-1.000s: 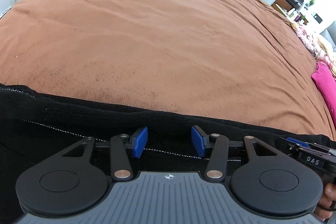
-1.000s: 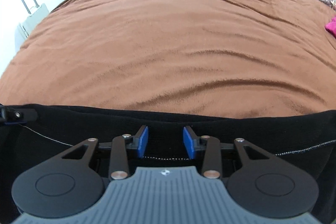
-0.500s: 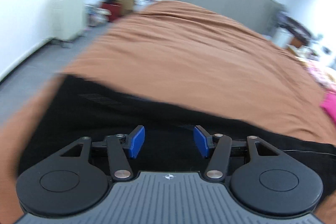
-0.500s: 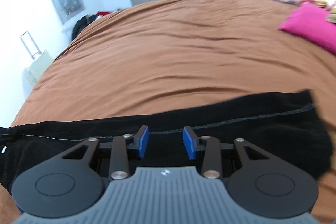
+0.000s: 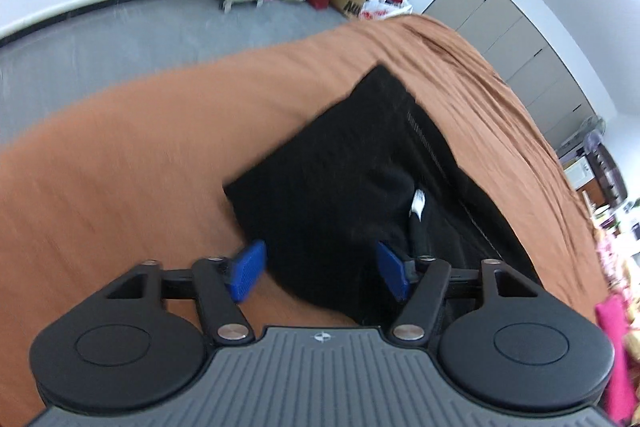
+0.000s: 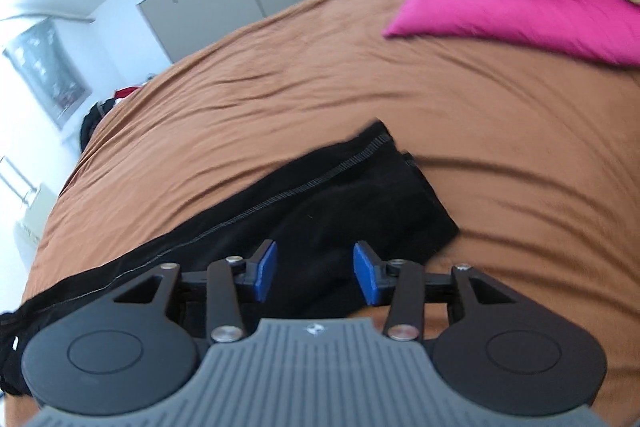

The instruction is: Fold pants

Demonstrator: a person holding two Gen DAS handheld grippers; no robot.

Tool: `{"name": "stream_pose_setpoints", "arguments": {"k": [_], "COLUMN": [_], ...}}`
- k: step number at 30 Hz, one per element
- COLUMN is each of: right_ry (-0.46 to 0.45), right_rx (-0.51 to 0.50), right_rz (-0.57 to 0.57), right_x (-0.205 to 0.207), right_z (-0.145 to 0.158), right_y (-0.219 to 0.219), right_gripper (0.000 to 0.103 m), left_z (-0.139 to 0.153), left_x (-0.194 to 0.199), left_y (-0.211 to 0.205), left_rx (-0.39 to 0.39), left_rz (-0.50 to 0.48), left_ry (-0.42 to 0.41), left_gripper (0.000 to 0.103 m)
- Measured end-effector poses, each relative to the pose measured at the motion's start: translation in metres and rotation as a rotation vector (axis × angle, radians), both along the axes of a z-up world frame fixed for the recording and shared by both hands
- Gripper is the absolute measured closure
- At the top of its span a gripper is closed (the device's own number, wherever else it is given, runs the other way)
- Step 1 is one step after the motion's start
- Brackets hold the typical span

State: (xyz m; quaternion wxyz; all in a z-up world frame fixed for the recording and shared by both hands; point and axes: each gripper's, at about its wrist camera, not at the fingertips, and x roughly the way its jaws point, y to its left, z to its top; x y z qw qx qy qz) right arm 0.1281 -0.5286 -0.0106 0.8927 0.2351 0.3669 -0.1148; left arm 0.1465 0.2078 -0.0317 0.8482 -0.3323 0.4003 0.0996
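Both tongs, left (image 5: 318,271) and right (image 6: 316,271), apparently opening over pants (image 5: 344,179).

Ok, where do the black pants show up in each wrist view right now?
Left wrist: the black pants run from centre to lower right, one folded corner between the open left tool's pads.
Right wrist: the pants stretch from lower left to centre, their end just ahead of the right tool.
Shared landmark: the brown bedspread under them.
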Motion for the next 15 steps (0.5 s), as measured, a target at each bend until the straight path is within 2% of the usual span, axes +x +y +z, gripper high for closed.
{"name": "stream_pose_setpoints", "arguments": {"k": [4, 6, 11, 13, 14, 15], "right_ry": [0.028, 0.032, -0.005, -0.004, -0.011, -0.011], "right_rx": [0.067, 0.095, 0.140, 0.154, 0.165, 0.178], "right_rz": [-0.078, -0.116, -0.213, -0.271, -0.284, -0.292], "right_x": [0.007, 0.013, 0.030, 0.035, 0.037, 0.038], "right_z": [-0.029, -0.043, -0.070, -0.081, -0.085, -0.090], "right_y": [-0.018, -0.025, -0.041, -0.048, -0.051, -0.054], "right_gripper": [0.062, 0.062, 0.062, 0.063, 0.064, 0.077], "left_z": [-0.027, -0.037, -0.036, -0.037, -0.038, -0.038], "left_x": [0.015, 0.016, 0.026, 0.023, 0.021, 0.019], "left_y": [0.018, 0.020, 0.016, 0.017, 0.020, 0.021], "left_rx": [-0.151, -0.199, -0.154, -0.164, -0.180, -0.182], "left_rz": [0.044, 0.077, 0.114, 0.145, 0.182, 0.219], "left_ry": [0.010, 0.018, 0.044, 0.043, 0.029, 0.027], "left_gripper": [0.017, 0.014, 0.010, 0.010, 0.014, 0.025]}}
